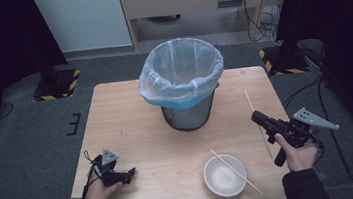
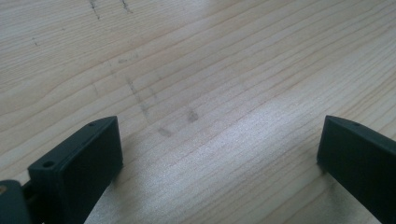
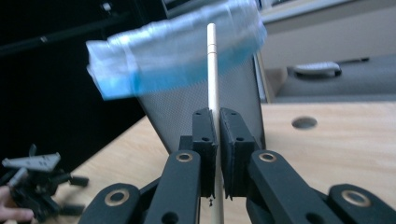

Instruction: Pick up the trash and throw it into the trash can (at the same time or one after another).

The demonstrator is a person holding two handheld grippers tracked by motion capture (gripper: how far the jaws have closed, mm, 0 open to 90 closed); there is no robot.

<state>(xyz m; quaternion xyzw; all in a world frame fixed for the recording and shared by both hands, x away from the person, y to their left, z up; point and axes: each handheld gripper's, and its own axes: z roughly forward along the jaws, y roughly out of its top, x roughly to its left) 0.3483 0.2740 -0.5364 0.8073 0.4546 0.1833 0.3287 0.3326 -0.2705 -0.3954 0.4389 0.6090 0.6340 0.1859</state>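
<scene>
Pale wooden table (image 1: 169,145), square-cornered, with open room across its left half and centre. Right gripper (image 1: 257,117) raised near the right edge, jaws pressed together on a slim wooden chopstick (image 1: 256,118) that runs past the tips toward the far edge and back under the hand; seen from the right gripper view, the same chopstick (image 3: 213,70) stands up between the pads in front of the bin. Left gripper (image 1: 131,172) resting low near the front left corner, jaws spread wide over bare wood, nothing between them. Second chopstick (image 1: 235,171) lying slanted across the rim of a white bowl (image 1: 221,179) near the front edge, just left of the right hand, its far end sticking out past the bowl toward the table's front. Black mesh waste bin (image 1: 188,113) lined with a clear, blue-tinted plastic bag (image 1: 181,73) standing at the back centre, well apart from both grippers, with free table in between. Faint dark scuffs on the grain under the left gripper. Grey carpet around the table, yellow-and-black striped stand feet at both back corners, cables on the floor at right.
</scene>
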